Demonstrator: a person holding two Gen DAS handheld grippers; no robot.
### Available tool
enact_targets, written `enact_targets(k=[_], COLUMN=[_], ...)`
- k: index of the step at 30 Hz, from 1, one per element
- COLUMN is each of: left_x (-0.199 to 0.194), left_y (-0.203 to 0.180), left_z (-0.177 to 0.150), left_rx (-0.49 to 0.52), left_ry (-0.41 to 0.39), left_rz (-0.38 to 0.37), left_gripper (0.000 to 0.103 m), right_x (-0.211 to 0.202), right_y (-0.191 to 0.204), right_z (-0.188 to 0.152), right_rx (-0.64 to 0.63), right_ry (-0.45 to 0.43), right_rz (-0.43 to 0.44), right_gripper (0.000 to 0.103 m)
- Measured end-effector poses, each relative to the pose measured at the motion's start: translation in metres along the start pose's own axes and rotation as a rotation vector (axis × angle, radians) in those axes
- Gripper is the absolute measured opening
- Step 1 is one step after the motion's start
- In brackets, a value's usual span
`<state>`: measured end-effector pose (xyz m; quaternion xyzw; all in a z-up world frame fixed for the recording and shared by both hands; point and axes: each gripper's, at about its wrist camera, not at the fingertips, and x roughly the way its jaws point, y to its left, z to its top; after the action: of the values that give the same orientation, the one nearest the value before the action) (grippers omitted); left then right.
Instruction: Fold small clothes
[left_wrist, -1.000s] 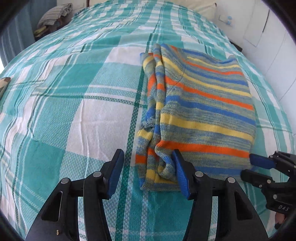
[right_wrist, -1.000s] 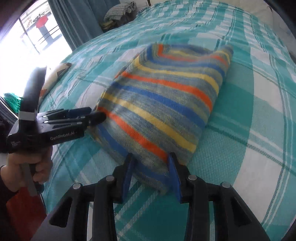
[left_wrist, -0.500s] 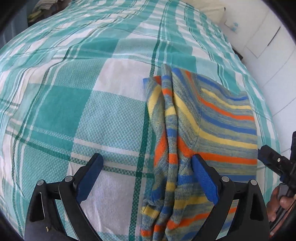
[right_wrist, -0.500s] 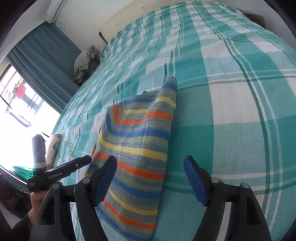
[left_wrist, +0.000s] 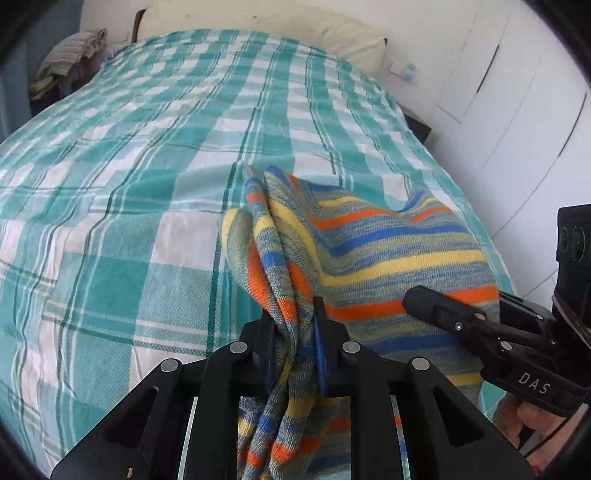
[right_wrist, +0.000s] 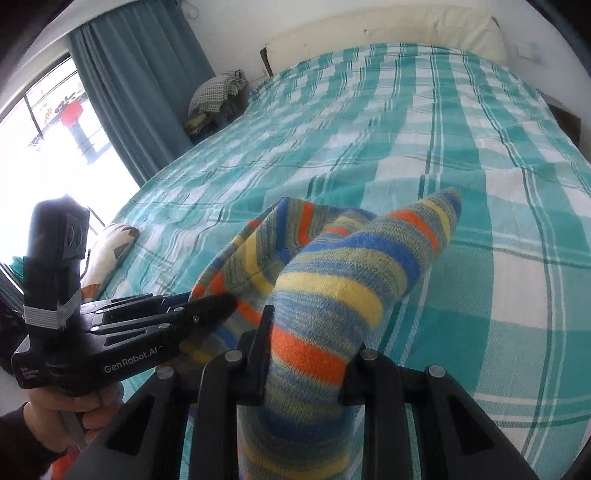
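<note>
Lifting off the bed (left_wrist: 110, 229), the striped knit sweater (left_wrist: 388, 258) now hangs bunched between both claws, where a second ago it lay flat and half a second ago both claws stood wide over it. The left claw (left_wrist: 295, 332) has pinched its near left edge; the right claw (right_wrist: 306, 343) has closed on a thick fold. That suggests the next fold is beginning. Around it: checked bedspread, a pillow (left_wrist: 351, 40) at the head, a clothes pile (right_wrist: 218, 92) by the curtain (right_wrist: 140, 85). Nothing blocks the path.
</note>
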<state>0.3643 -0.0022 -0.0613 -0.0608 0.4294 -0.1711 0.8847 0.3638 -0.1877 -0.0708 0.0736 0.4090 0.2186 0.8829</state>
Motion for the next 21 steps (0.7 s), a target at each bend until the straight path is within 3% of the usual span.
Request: enact_targets(k=[3,5,6,7,9,11,13,16,21], left_x=[-0.023,-0.011,-0.001,0.008,0.012,-0.004,-0.029,-0.070,-0.126], left_y=[-0.004,0.000,0.006,0.012,0.022,0.024,0.015,-0.013,-0.049], left_z=[0.003,-0.008,-0.020,-0.037,-0.078,-0.122,-0.157,-0.189,-0.207], left_rx=[0.020,0.018,0.005,-0.009,-0.013,0.020,0.075,0.171,0.203], left_ry=[-0.014,0.042,0.076,0.111,0.177,0.192,0.167,0.074,-0.027], left_rz=[-0.008,0.022,0.055,0.102,0.197,0.244,0.302,0.429,0.544], left_gripper=[0.019,0.030,0.043,0.050,0.050,0.052,0.076,0.100,0.102], right_x=[-0.026,-0.029,-0.026,-0.020,-0.016,-0.027,-0.045,-0.076,-0.128], right_y=[0.010,0.009,0.003,-0.005,-0.022,-0.030,-0.027,-0.010,0.026], right_z=[0.010,0.008,0.002,-0.007,-0.041,-0.082,-0.120,-0.167,-0.208], right_rx=[0.004,0.035,0.058,0.085,0.125,0.116,0.083,0.026,-0.020], right_ry=[-0.036,-0.023,0.010,0.053,0.133,0.178,0.212,0.239,0.228], right_rz=[0.028,0.039,0.035,0.013,-0.085,-0.156,-0.235,-0.317,-0.423], right_gripper=[0.026,0.029,0.036,0.052,0.075,0.075,0.079,0.084,0.095])
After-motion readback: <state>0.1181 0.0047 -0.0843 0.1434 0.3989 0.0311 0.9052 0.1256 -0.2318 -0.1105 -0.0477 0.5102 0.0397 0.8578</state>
